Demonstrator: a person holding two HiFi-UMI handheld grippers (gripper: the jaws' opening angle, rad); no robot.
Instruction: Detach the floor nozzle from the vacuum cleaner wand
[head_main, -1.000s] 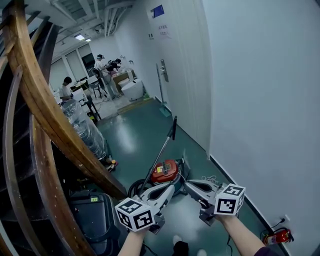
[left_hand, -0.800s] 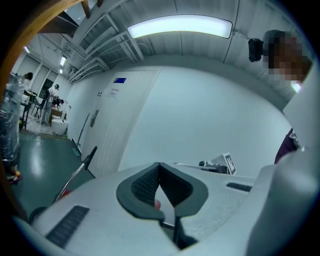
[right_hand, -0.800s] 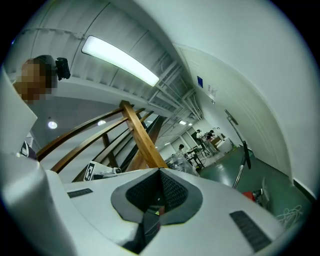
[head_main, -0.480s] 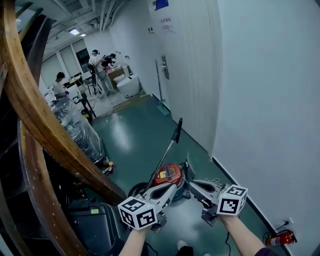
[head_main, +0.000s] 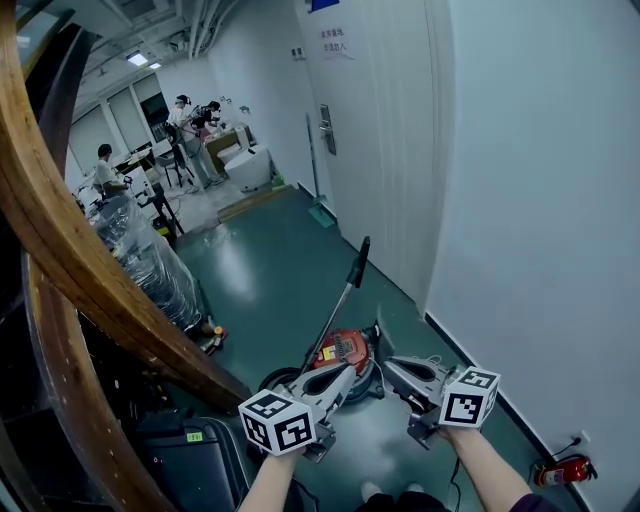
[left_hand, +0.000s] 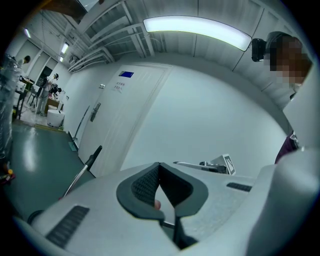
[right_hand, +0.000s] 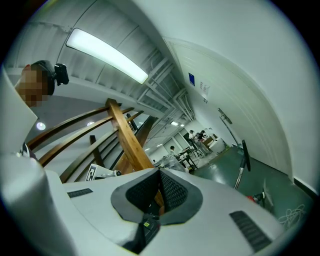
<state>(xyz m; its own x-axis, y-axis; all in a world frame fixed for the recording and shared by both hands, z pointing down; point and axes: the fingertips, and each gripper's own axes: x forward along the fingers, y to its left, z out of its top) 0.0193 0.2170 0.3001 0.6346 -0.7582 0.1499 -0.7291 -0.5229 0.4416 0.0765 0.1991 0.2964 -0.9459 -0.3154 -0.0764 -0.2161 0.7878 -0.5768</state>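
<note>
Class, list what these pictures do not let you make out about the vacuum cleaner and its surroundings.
1. Floor nozzle: in the head view the wand runs down behind the left gripper, which hides its lower end. In both gripper views the gripper's own body covers it.
2. Wall notice: head view, too small to read.
3. People at the far desks: head view, too small to tell what they do.
</note>
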